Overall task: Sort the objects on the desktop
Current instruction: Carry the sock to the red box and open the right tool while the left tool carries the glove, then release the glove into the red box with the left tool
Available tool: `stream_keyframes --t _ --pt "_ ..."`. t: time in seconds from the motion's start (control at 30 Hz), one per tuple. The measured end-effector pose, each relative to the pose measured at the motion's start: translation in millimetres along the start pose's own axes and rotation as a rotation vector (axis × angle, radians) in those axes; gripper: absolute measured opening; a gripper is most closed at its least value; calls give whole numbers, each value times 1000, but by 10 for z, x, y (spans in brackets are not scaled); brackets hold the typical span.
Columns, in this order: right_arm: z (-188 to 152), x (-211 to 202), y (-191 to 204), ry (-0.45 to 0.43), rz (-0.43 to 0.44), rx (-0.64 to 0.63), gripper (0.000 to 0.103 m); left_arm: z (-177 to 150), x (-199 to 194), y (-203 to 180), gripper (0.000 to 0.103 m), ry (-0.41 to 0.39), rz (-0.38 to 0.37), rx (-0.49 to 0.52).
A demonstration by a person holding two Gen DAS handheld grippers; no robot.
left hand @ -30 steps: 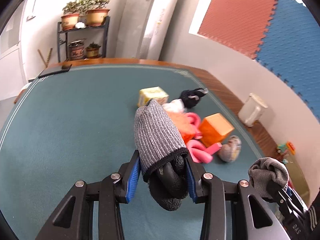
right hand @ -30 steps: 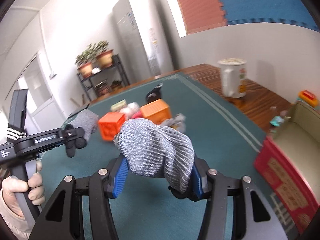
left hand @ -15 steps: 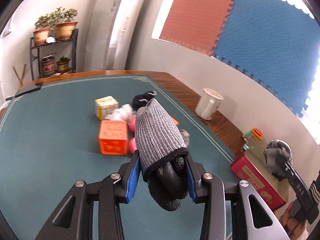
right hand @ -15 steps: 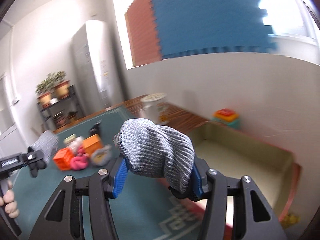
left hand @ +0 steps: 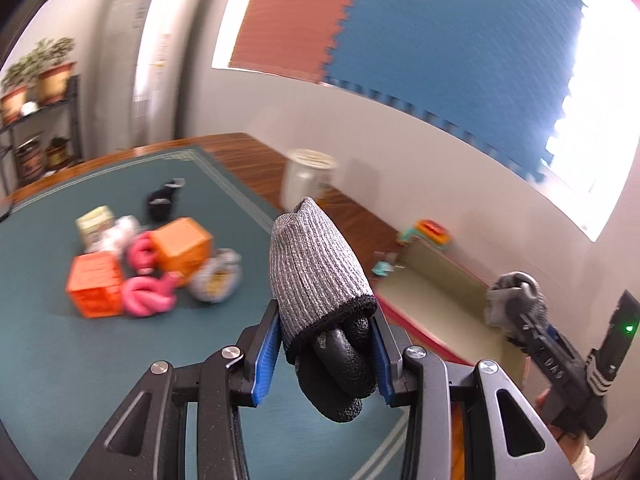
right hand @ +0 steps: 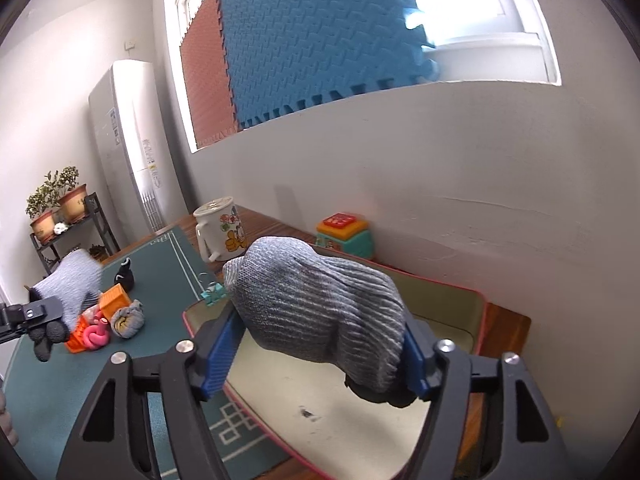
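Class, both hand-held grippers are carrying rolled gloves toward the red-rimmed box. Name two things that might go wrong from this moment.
1. The right hand-held gripper pinches its grey glove lopsidedly, with the bulk bulging forward; it may slip out before a deliberate release over the box.
2. The left hand-held gripper, gripping its glove, is over the green mat, short of the box; releasing now would likely miss.
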State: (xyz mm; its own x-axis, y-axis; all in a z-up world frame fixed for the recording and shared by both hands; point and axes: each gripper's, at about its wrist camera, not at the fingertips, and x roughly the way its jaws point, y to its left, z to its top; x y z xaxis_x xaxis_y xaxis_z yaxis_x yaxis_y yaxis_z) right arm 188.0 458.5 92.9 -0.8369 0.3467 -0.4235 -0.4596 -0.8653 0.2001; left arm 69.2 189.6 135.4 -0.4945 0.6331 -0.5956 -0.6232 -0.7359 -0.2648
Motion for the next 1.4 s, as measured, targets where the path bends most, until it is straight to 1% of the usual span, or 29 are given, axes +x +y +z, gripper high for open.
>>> stream_keyframes --t 0.17,0.27,0.33,0.43,0.53,0.67,0.77,0.93,1.07,1.17,1.2,1.27,1.37,1.4 --pt "-39 66 -156 19 -5 18 74 38 229 -394 42 36 -64 42" --pt "-66 90 -262 34 -2 22 76 59 355 -579 42 57 -98 61" --pt "-65 80 -290 29 -4 19 80 77 421 -687 42 63 -115 74" --pt "-45 46 -299 13 -10 5 82 125 493 -854 42 66 -139 108" --pt "-25 -9 -281 -13 -15 -17 83 174 541 -1039 44 53 -166 152" --pt "5 -29 -290 -25 -16 -14 83 162 614 -1147 47 58 -179 195" --pt "24 -9 -296 -25 -16 -3 83 140 625 -1136 47 58 -161 207" --pt "43 19 -224 -20 4 -4 83 178 593 -951 47 54 -123 166" --pt "60 25 -86 -12 37 -18 83 175 539 -773 47 46 -82 136" --pt "64 0 38 -10 63 -31 83 162 496 -624 48 37 -29 122" --pt "71 -4 83 -8 73 -36 83 158 474 -561 55 33 -5 116" --pt "86 -3 195 -2 104 -46 83 156 411 -437 64 15 31 95" --pt "97 8 358 8 146 -63 83 173 265 -192 65 -23 85 63" --pt "100 17 417 14 159 -69 83 180 228 -124 70 -29 96 55"
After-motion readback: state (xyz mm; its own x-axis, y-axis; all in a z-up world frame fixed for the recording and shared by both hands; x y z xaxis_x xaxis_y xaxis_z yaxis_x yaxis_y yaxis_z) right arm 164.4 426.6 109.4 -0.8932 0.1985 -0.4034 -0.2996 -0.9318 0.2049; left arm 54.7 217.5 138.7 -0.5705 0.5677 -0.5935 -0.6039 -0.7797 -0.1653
